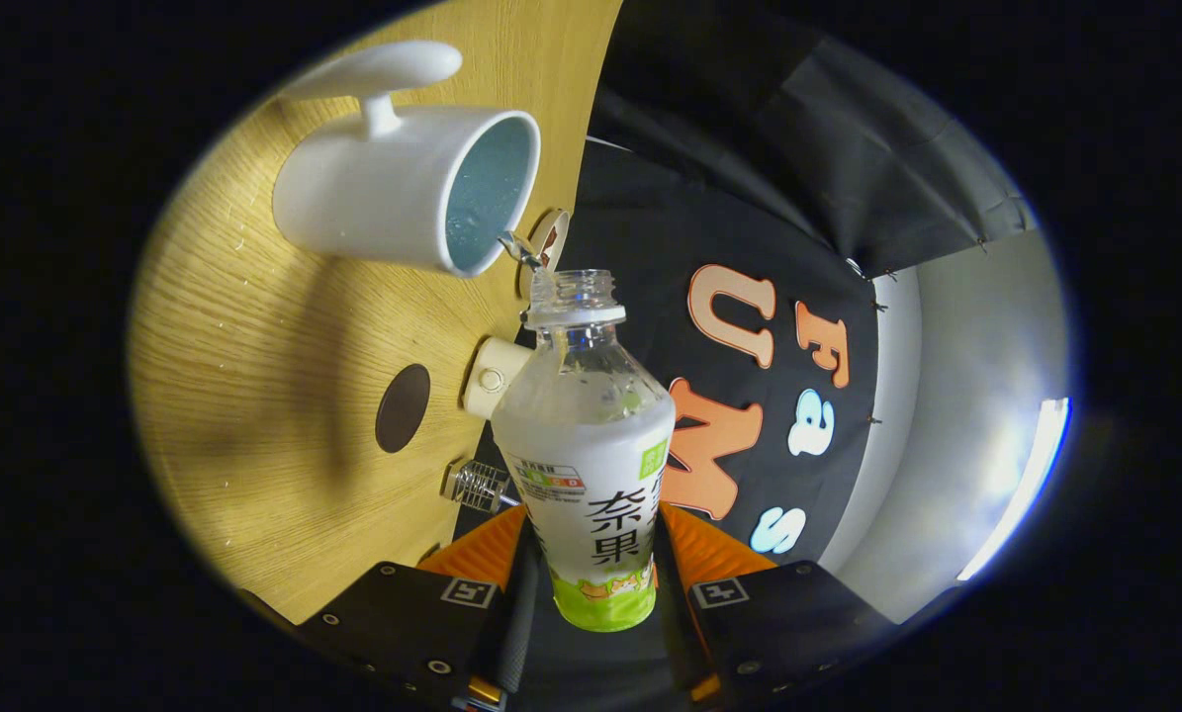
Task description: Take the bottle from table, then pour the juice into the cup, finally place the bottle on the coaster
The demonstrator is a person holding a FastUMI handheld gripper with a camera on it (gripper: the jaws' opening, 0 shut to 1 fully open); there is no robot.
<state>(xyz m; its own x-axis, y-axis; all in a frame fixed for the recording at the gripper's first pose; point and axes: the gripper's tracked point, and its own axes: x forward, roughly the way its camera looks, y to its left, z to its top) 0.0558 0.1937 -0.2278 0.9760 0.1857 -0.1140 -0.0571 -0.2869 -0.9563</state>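
The bottle (591,445) covers the gap between the tool's (591,554) orange fingers (482,549), so where their pads meet its sides is hidden. Its neck overlaps the cup's (408,188) rim, and whether the two touch cannot be told. The cup's bottom is out of sight inside its blue wall. Small fittings at the surface's (254,396) edge sit partly behind the bottle
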